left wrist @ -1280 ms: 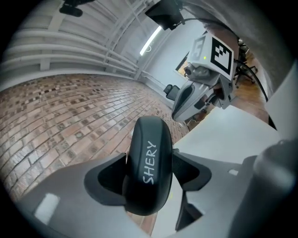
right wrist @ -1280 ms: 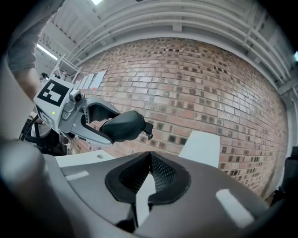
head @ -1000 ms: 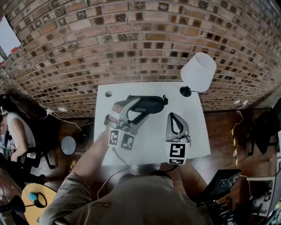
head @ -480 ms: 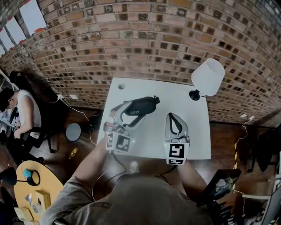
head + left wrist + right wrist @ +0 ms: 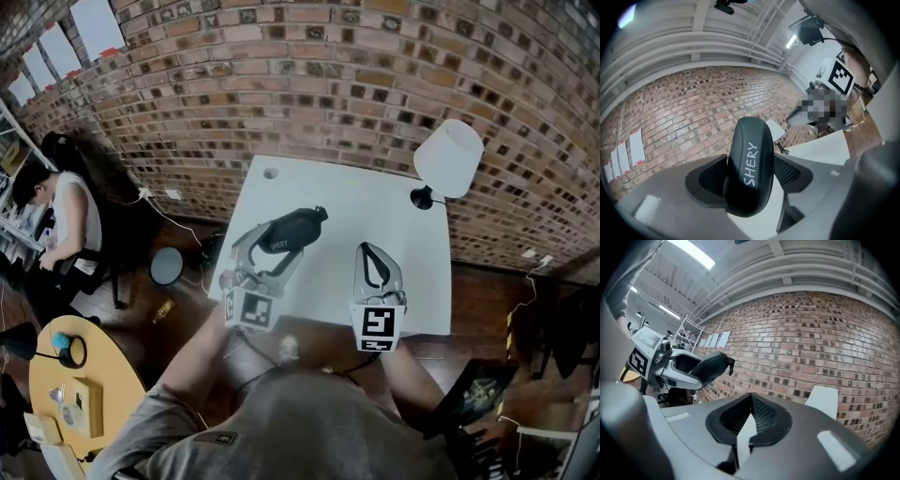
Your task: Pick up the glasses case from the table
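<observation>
The glasses case point(image 5: 292, 228) is a dark oval shell with white lettering "SHERY". My left gripper point(image 5: 274, 246) is shut on it across its width, and the case point(image 5: 749, 173) stands up between both pads point(image 5: 708, 177). In the right gripper view the case point(image 5: 709, 367) hangs in the air above the white table point(image 5: 394, 202), held level. To the right of the case my right gripper point(image 5: 374, 253) hovers over the table with its jaws closed tip to tip point(image 5: 749, 401) and nothing between them.
A white table lamp point(image 5: 448, 157) stands at the table's far right corner, its shade point(image 5: 824, 398) showing beyond my right gripper. A brick wall point(image 5: 309, 84) runs behind the table. A person point(image 5: 58, 214) sits at the left, near a round stool point(image 5: 167, 265) and a round yellow table point(image 5: 66, 394).
My left gripper has carried the case toward the table's left and nearer side. The head view has swung, so more floor shows at the left. The right gripper keeps its place over the table.
</observation>
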Motion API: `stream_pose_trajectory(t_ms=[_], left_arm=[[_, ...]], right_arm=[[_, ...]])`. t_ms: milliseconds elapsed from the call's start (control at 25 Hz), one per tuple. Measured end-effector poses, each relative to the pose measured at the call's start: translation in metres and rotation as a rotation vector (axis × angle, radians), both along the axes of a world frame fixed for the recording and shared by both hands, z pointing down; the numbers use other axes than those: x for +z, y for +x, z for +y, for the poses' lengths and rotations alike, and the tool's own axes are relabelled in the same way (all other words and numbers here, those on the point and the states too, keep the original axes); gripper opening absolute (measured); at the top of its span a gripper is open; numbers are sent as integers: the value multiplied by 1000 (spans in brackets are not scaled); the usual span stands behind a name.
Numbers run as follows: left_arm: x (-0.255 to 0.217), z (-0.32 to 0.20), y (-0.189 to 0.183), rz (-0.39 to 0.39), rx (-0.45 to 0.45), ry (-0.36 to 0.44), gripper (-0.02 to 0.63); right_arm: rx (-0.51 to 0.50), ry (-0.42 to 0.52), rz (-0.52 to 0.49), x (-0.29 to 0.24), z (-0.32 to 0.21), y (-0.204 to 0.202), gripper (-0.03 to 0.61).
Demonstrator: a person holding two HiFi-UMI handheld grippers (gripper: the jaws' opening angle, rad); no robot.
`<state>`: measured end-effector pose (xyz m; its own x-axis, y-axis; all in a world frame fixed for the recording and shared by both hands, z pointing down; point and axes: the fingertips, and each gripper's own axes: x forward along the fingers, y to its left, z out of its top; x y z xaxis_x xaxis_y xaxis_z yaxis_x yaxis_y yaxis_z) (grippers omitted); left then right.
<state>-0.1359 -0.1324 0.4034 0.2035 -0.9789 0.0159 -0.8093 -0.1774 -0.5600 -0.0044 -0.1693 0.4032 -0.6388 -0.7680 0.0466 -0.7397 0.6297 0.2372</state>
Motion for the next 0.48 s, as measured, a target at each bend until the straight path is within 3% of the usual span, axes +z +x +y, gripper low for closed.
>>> stream_pose_trajectory(t_ms=[480], left_arm=[[-4, 13, -2, 12, -31, 9, 313]], right_arm=[[-13, -2, -11, 3, 10, 2, 14]])
